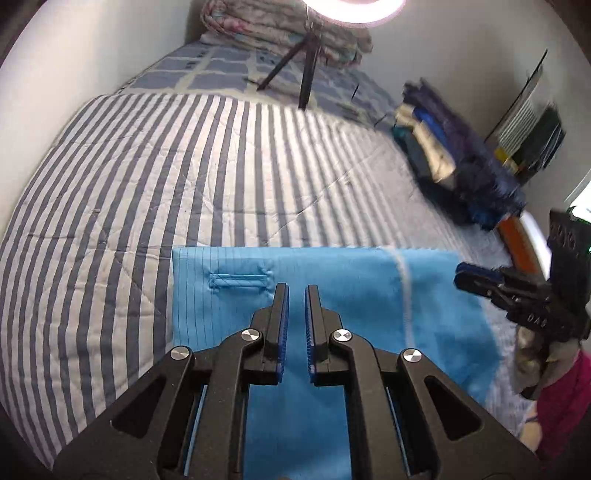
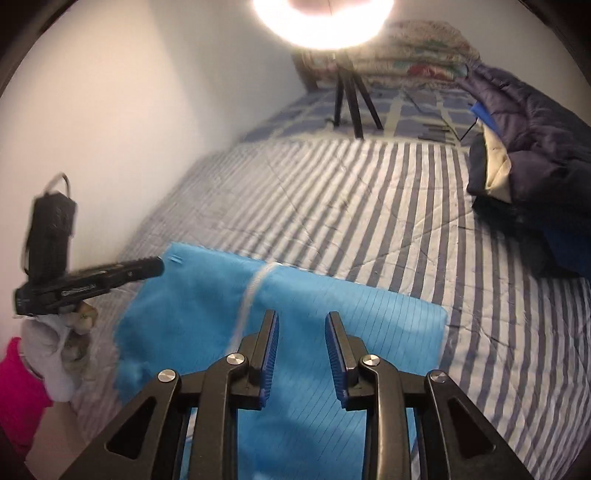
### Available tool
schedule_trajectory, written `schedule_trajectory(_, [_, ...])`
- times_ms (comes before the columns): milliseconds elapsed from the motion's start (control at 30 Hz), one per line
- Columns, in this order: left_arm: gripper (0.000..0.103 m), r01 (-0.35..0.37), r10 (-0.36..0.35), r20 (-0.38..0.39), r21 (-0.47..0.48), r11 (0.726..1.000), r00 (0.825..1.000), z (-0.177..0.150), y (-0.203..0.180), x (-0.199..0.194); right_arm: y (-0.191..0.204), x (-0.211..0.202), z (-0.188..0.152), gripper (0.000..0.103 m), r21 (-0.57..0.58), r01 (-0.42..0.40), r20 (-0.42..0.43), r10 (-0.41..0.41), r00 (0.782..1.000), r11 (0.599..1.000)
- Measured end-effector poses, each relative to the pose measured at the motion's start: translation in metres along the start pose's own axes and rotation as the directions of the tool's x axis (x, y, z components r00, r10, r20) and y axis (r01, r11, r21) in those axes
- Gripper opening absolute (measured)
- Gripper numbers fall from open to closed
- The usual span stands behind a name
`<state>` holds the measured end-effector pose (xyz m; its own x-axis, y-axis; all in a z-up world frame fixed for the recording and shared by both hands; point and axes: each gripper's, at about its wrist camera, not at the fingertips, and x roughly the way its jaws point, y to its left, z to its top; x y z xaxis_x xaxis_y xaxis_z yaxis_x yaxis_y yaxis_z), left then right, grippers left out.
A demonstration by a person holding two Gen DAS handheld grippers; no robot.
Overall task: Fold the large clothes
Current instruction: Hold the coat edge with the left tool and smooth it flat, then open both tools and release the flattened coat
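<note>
A bright blue garment [image 1: 351, 288] [image 2: 332, 306] lies folded flat on the striped quilt, with a white stripe across it and a buttonhole-like slit near its left edge. My left gripper [image 1: 296, 290] hovers over the garment's near part. Its jaws stand almost together with no cloth between them. In the right wrist view the left gripper [image 2: 159, 266] shows from the side, its fingers together beside the garment's far left corner. My right gripper [image 2: 302, 317] hangs above the garment's right half, open, with nothing between its pads. In the left wrist view the right gripper [image 1: 460, 273] is blurred.
The blue-and-white striped quilt [image 1: 184, 166] [image 2: 369, 203] covers the bed, with a wall along its left. A pile of dark clothes [image 1: 443, 158] [image 2: 535, 155] sits at the right. A ring light on a tripod [image 1: 306, 74] [image 2: 347, 99] and folded blankets [image 1: 277, 29] stand at the far end.
</note>
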<state>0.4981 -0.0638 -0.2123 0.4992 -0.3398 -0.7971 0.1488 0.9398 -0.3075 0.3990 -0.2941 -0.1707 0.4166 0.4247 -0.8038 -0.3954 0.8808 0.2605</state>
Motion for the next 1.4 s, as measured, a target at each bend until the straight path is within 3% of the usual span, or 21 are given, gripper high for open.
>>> schedule_trajectory(133, [0.005, -0.021, 0.020, -0.057, -0.024, 0.999, 0.998, -0.013, 0.018, 0.034, -0.011, 0.023, -0.016, 0.027, 0.030, 0.000, -0.070, 0.002, 0.998, 1.000])
schedule_trajectory(233, [0.005, 0.004, -0.005, -0.030, -0.029, 1.000, 1.000, -0.021, 0.023, 0.036, -0.014, 0.033, -0.026, 0.025, 0.040, 0.005, -0.087, -0.002, 0.996, 0.999])
schedule_trajectory(333, [0.005, -0.024, 0.023, -0.037, -0.026, 0.999, 0.999, -0.019, 0.024, 0.024, -0.010, 0.021, -0.027, 0.025, 0.031, 0.016, -0.092, -0.013, 0.996, 0.999])
schedule_trajectory(500, [0.005, 0.018, -0.017, 0.010, -0.036, 0.999, 1.000, -0.045, 0.033, -0.025, -0.012, -0.018, -0.061, 0.025, 0.015, -0.007, -0.069, 0.008, 0.998, 1.000])
schedule_trajectory(667, [0.005, 0.030, -0.033, -0.046, -0.062, 0.998, 0.998, -0.078, 0.045, -0.027, -0.028, -0.035, -0.109, 0.025, 0.084, -0.032, -0.077, 0.038, 0.996, 0.996])
schedule_trajectory(800, [0.005, 0.048, -0.050, -0.033, -0.075, 0.996, 0.998, -0.096, 0.049, -0.034, -0.031, -0.050, -0.139, 0.025, 0.128, -0.049, -0.038, 0.054, 0.998, 0.991])
schedule_trajectory(1000, [0.005, 0.085, -0.089, -0.038, -0.099, 0.991, 0.995, -0.111, 0.065, -0.061, -0.039, -0.081, -0.166, 0.031, 0.131, -0.059, -0.063, 0.068, 0.996, 0.990])
schedule_trajectory(1067, [0.005, 0.160, -0.166, -0.023, -0.164, 0.973, 0.986, -0.110, 0.077, -0.071, -0.049, -0.099, -0.170, 0.034, 0.155, -0.082, -0.006, 0.084, 0.996, 0.984])
schedule_trajectory(1100, [0.012, 0.188, -0.194, -0.018, -0.188, 0.964, 0.981, -0.109, 0.083, -0.074, -0.055, -0.107, -0.171, 0.039, 0.164, -0.081, 0.035, 0.076, 0.996, 0.983])
schedule_trajectory(1133, [0.023, 0.216, -0.224, -0.010, -0.220, 0.951, 0.975, -0.107, 0.089, -0.077, -0.060, -0.113, -0.169, 0.056, 0.173, -0.076, 0.070, 0.065, 0.995, 0.982])
schedule_trajectory(1167, [0.052, 0.240, -0.248, 0.000, -0.257, 0.936, 0.969, -0.105, 0.096, -0.079, -0.064, -0.116, -0.168, 0.069, 0.182, -0.078, 0.091, 0.063, 0.994, 0.980])
schedule_trajectory(1200, [0.066, 0.278, -0.283, 0.025, -0.294, 0.915, 0.959, -0.103, 0.103, -0.080, -0.073, -0.118, -0.166, 0.072, 0.206, -0.098, 0.113, 0.075, 0.991, 0.974])
schedule_trajectory(1233, [0.067, 0.308, -0.312, 0.041, -0.319, 0.896, 0.949, -0.100, 0.108, -0.080, -0.078, -0.118, -0.165, 0.075, 0.222, -0.114, 0.116, 0.090, 0.989, 0.968])
schedule_trajectory(1333, [0.067, 0.408, -0.421, 0.069, -0.428, 0.807, 0.905, -0.095, 0.131, -0.069, -0.097, -0.108, -0.160, 0.075, 0.281, -0.160, 0.111, 0.134, 0.985, 0.946])
schedule_trajectory(1400, [0.067, 0.418, -0.442, 0.070, -0.483, 0.769, 0.894, -0.093, 0.145, -0.058, -0.106, -0.098, -0.155, 0.075, 0.302, -0.191, 0.104, 0.167, 0.981, 0.934])
